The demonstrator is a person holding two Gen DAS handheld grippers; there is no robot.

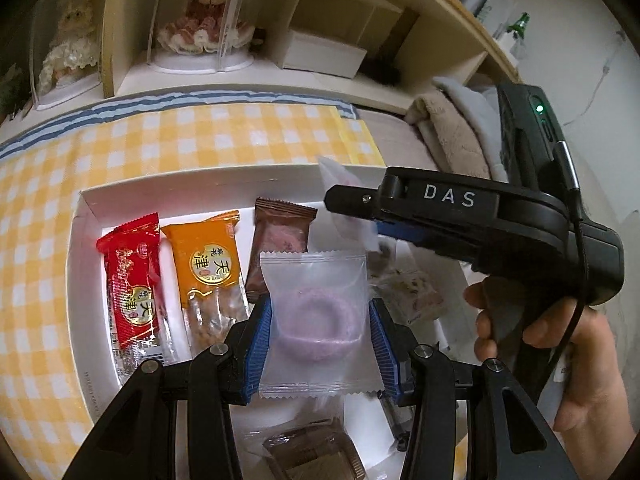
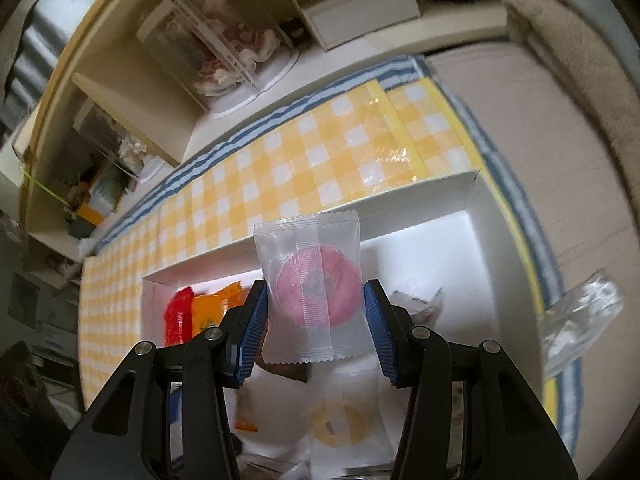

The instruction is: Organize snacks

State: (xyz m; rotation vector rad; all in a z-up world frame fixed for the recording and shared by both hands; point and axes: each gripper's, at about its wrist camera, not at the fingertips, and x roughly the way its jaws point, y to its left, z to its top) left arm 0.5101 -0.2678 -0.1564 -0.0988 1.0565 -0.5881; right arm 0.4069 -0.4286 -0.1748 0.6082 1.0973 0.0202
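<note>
While both hover over the white cardboard tray (image 1: 86, 216), the left tongs (image 1: 320, 344) grip a frosted packet with a purple ring (image 1: 316, 320) (right tongs (image 2: 314, 320) clamp a pink-ringed packet (image 2: 312, 280)).

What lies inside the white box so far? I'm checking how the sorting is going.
In the white box: a red packet, an orange packet and a brown packet side by side. Held packets and fingers cover the rest.

A yellow checked cloth (image 1: 200, 136) lies below shelved dolls in clear cases (image 1: 204, 16).
</note>
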